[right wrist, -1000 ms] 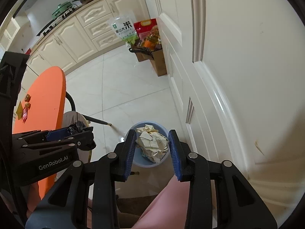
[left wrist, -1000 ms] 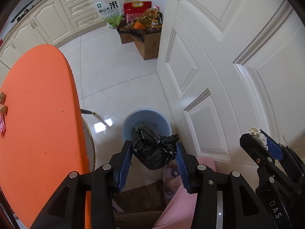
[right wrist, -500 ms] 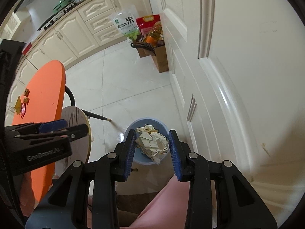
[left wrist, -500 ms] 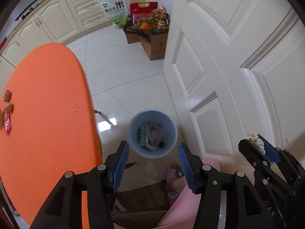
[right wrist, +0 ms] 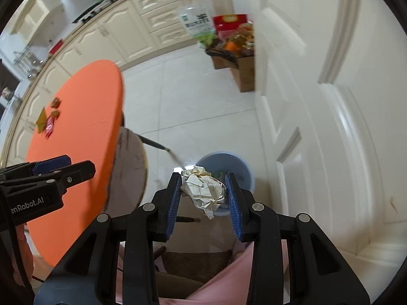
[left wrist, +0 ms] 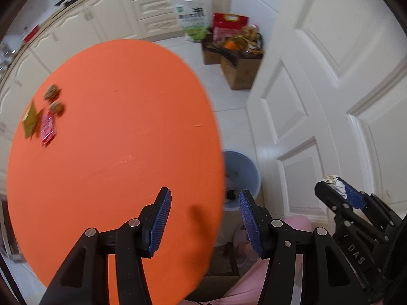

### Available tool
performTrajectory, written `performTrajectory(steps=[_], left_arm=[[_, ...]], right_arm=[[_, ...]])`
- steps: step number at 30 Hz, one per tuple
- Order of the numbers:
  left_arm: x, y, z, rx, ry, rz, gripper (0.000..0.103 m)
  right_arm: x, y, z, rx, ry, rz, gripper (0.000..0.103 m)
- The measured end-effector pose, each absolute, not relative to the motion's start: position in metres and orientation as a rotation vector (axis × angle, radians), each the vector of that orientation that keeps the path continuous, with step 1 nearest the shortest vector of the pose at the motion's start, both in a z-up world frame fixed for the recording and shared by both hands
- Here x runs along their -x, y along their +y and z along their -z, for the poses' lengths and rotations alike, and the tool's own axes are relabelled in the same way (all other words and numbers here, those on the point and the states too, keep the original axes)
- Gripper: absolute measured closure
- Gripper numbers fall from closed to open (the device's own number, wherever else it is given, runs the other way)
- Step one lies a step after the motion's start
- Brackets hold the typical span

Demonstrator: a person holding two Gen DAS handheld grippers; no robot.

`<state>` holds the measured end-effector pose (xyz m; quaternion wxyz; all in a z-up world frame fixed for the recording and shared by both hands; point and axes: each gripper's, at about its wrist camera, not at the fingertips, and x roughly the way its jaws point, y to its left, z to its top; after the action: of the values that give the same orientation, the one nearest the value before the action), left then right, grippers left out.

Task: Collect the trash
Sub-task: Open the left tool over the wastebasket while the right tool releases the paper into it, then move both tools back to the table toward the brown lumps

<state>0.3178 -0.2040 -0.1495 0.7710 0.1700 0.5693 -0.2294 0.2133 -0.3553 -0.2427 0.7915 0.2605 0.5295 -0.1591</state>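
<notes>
right gripper (right wrist: 203,198), jaws opening, holds crumpled paper (right wrist: 204,189) above the blue bin (right wrist: 248,175) for dropping, while the empty, part-open left gripper (left wrist: 203,218) hangs over the orange table (left wrist: 114,139)

Both grippers point steeply down, side by side. The left gripper (left wrist: 204,218) has its fingers (left wrist: 160,222) spread with nothing between them. The right gripper (right wrist: 203,195) is opening, crumpled paper (right wrist: 204,189) between its fingers (right wrist: 232,203).
</notes>
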Motion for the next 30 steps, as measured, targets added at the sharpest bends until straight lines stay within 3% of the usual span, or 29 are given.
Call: performTrajectory(steps=[11, 30], left_arm=[[-0.324, -0.172, 0.144, -0.316, 1.258, 0.457, 0.051], [-0.314, -0.110, 0.132, -0.244, 1.243, 0.433, 0.051]], right_arm=[[-0.222, -0.342, 0.234, -0.530, 1.145, 0.336, 0.058], [-0.223, -0.303, 0.210, -0.471, 1.133, 0.302, 0.058]])
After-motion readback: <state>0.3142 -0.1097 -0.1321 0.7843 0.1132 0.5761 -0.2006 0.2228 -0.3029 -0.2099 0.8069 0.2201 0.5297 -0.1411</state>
